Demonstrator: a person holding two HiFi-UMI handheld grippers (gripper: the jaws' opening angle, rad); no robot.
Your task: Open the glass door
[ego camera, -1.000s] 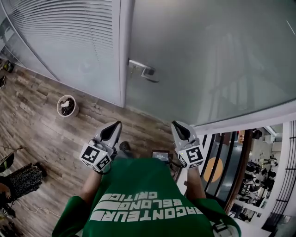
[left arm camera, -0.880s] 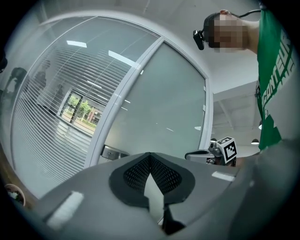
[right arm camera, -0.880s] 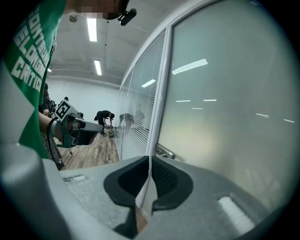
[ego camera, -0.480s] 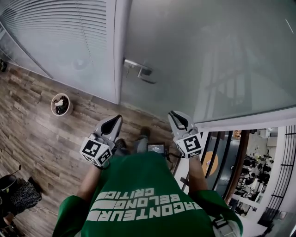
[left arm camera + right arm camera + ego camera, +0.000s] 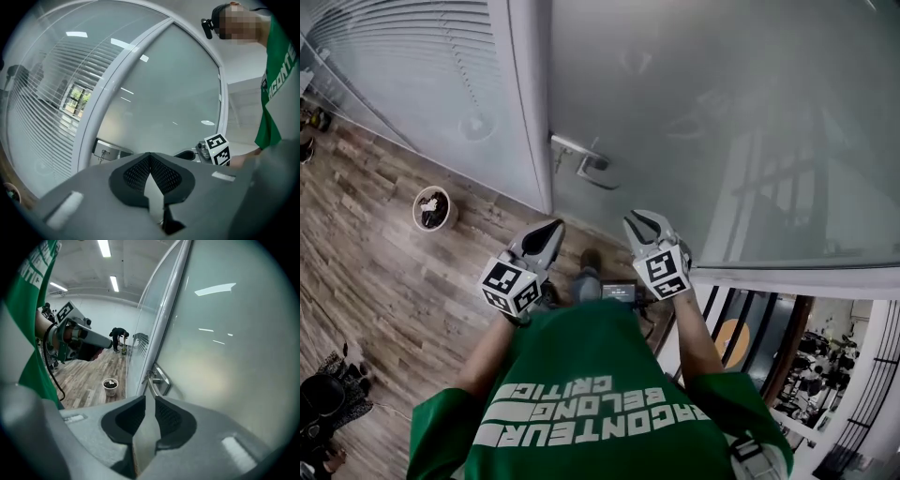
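Frosted glass door [image 5: 722,122] fills most of the head view. Its left edge sits against the white frame post [image 5: 525,103]. Left of the post is a glass partition [image 5: 412,84] with slatted blinds behind it. Wood plank floor [image 5: 366,253] runs below both. My green shirt [image 5: 600,403] takes up the bottom of the head view, with both tools held out ahead of it and pointed at the door. My left gripper [image 5: 551,226] has its jaws pressed together at the tips, with nothing between the pads. It points toward the foot of the post. My right gripper [image 5: 637,223] has its jaws a narrow gap apart and holds nothing. In the right gripper view the door handle [image 5: 159,380] sits just past that gap, clear of the pads. The handle is a metal lever on the door's left edge, right beside the post. In the head view it is above both tools and touches neither. A small round pot [image 5: 433,208] stands on the floor by the partition, well left of my left gripper.
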